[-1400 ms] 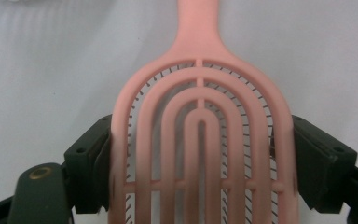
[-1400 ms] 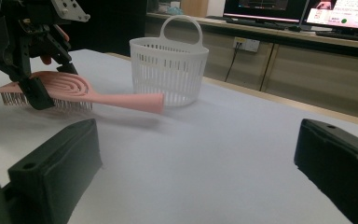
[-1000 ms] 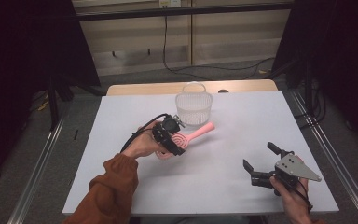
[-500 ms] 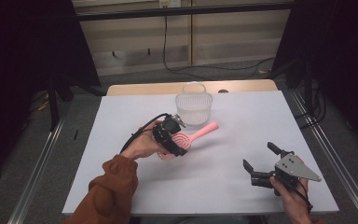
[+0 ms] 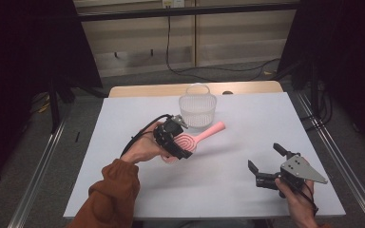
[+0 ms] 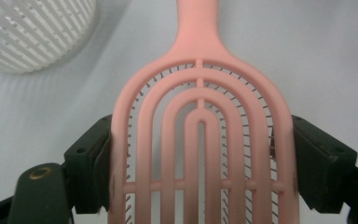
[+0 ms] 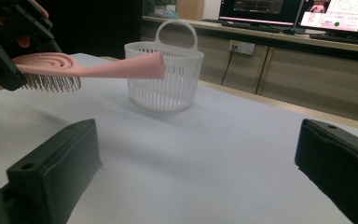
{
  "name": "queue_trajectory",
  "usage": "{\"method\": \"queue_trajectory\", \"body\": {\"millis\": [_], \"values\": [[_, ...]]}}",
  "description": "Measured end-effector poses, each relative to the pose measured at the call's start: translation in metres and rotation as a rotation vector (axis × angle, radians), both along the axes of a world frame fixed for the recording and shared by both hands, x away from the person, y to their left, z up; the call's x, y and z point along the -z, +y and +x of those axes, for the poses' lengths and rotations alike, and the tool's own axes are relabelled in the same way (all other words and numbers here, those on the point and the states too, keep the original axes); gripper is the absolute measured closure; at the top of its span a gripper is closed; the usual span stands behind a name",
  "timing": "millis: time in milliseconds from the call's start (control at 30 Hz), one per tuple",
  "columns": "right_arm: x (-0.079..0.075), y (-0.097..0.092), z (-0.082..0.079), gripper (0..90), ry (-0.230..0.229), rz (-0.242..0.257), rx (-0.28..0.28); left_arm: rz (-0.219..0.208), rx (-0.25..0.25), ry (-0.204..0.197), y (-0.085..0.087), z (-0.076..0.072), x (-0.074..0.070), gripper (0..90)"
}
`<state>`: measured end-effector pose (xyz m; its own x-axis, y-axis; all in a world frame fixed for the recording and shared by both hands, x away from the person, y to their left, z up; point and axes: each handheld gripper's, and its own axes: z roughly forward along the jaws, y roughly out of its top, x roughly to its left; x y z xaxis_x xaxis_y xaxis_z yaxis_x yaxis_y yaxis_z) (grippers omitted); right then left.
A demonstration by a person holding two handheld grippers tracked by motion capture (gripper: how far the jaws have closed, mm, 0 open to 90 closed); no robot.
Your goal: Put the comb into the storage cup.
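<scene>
Left gripper [image 5: 178, 142] has its fingers clamped across the pink hairbrush [image 6: 200, 140], which has drifted toward the white basket [image 5: 197, 108] at twelve o'clock; a drop-in looks close. Right gripper [image 5: 267, 164] idles, fingers wide.

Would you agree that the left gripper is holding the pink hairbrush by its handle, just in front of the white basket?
Not quite: the left gripper clamps the pink hairbrush across its slotted head, not its handle, as the left gripper view shows. It is indeed near the white basket.
</scene>
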<state>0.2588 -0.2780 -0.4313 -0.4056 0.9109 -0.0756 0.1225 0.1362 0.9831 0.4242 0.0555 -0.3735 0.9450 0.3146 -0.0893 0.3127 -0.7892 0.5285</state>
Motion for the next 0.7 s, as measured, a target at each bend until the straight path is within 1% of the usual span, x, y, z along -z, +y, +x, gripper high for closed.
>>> {"method": "queue_trajectory", "body": {"millis": [33, 67, 133, 167, 300, 333, 367, 400, 433, 467, 500, 533, 567, 600, 633, 667, 700], "values": [[-0.001, 0.001, 0.000, 0.0, -0.005, 0.001, -0.002, 0.000, 0.000, 0.003, 0.000, -0.001, 0.000, 20.0], [-0.002, 0.001, 0.001, 0.0, -0.009, 0.003, 0.000, 0.011, 0.016, 0.009, 0.001, -0.002, 0.000, 20.0], [-0.005, 0.002, 0.001, 0.0, -0.018, 0.005, -0.003, 0.005, 0.012, 0.001, 0.001, -0.004, -0.001, 20.0], [-0.006, 0.003, 0.002, 0.0, -0.020, 0.002, -0.001, 0.001, 0.024, 0.002, 0.001, -0.005, -0.002, 20.0], [-0.011, 0.007, 0.004, 0.0, -0.034, -0.013, -0.009, -0.005, 0.027, -0.038, 0.000, -0.011, -0.006, 19.9], [-0.012, 0.009, 0.005, 0.0, -0.037, -0.018, -0.014, -0.009, 0.024, -0.040, 0.000, -0.012, -0.007, 19.9], [-0.013, 0.011, 0.005, 0.0, -0.036, -0.023, -0.024, -0.008, 0.036, -0.040, 0.000, -0.014, -0.008, 19.9], [-0.014, 0.013, 0.006, 0.0, -0.041, -0.032, -0.028, -0.013, 0.033, -0.043, 0.000, -0.015, -0.009, 20.0], [-0.015, 0.015, 0.006, 0.0, -0.044, -0.044, -0.034, -0.013, 0.027, -0.039, 0.000, -0.015, -0.009, 20.0], [-0.016, 0.017, 0.007, 0.0, -0.046, -0.050, -0.042, -0.010, 0.037, -0.041, 0.000, -0.016, -0.010, 20.0], [-0.017, 0.019, 0.007, 0.0, -0.048, -0.064, -0.048, -0.013, 0.035, -0.040, 0.000, -0.016, -0.010, 19.9], [-0.017, 0.022, 0.009, 0.0, -0.051, -0.083, -0.050, -0.008, 0.044, -0.029, 0.000, -0.017, -0.010, 19.9], [-0.018, 0.025, 0.010, 0.0, -0.060, -0.115, -0.045, -0.006, 0.047, -0.036, 0.000, -0.018, -0.010, 19.9], [-0.019, 0.027, 0.011, 0.0, -0.069, -0.138, -0.048, -0.005, 0.056, -0.029, 0.000, -0.017, -0.009, 19.9], [-0.019, 0.030, 0.012, 0.0, -0.070, -0.151, -0.058, -0.012, 0.052, -0.008, -0.001, -0.016, -0.007, 19.9], [-0.019, 0.033, 0.014, 0.0, -0.073, -0.167, -0.060, 0.001, 0.051, -0.012, -0.001, -0.015, -0.007, 19.9], [-0.019, 0.036, 0.015, 0.0, -0.077, -0.179, -0.065, 0.009, 0.053, -0.007, -0.001, -0.014, -0.006, 19.9]]}}
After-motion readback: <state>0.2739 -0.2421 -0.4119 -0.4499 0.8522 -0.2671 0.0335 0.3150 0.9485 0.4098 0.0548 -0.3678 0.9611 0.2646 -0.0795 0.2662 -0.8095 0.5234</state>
